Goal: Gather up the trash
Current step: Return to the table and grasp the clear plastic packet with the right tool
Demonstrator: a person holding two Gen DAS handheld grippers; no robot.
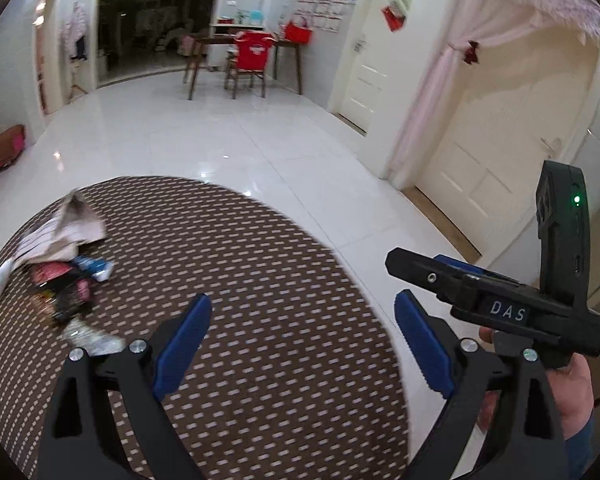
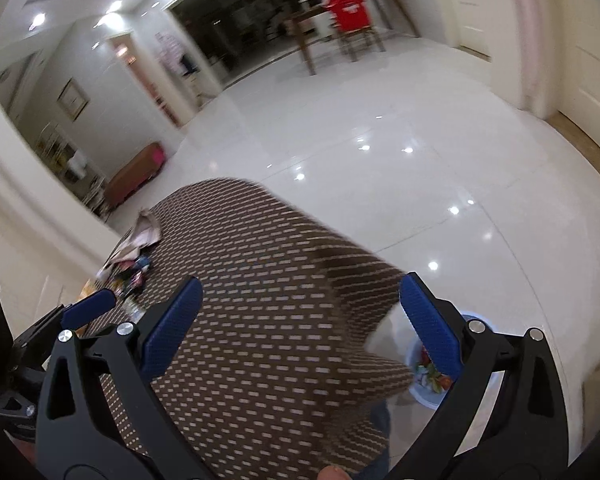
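The left gripper (image 1: 302, 344) hangs over the brown patterned tablecloth (image 1: 260, 280) with its blue-padded jaws spread wide and nothing between them. The right gripper (image 2: 300, 328) is likewise spread and empty, above the near corner of the same table, where the cloth folds down over the edge. In the left wrist view the right gripper's black body shows at the right, beyond the table's edge, held in a hand (image 1: 572, 392). The trash pile (image 1: 60, 272), crumpled paper and bright wrappers, blurred, lies on the cloth near its far left edge, well apart from both grippers. Bare cloth stretches between them. A pale blue bin (image 2: 428, 376) holding scraps stands on the glossy white floor (image 2: 380, 160) just beside the table corner, partly hidden by the right gripper's finger. The floor beyond is wide open.
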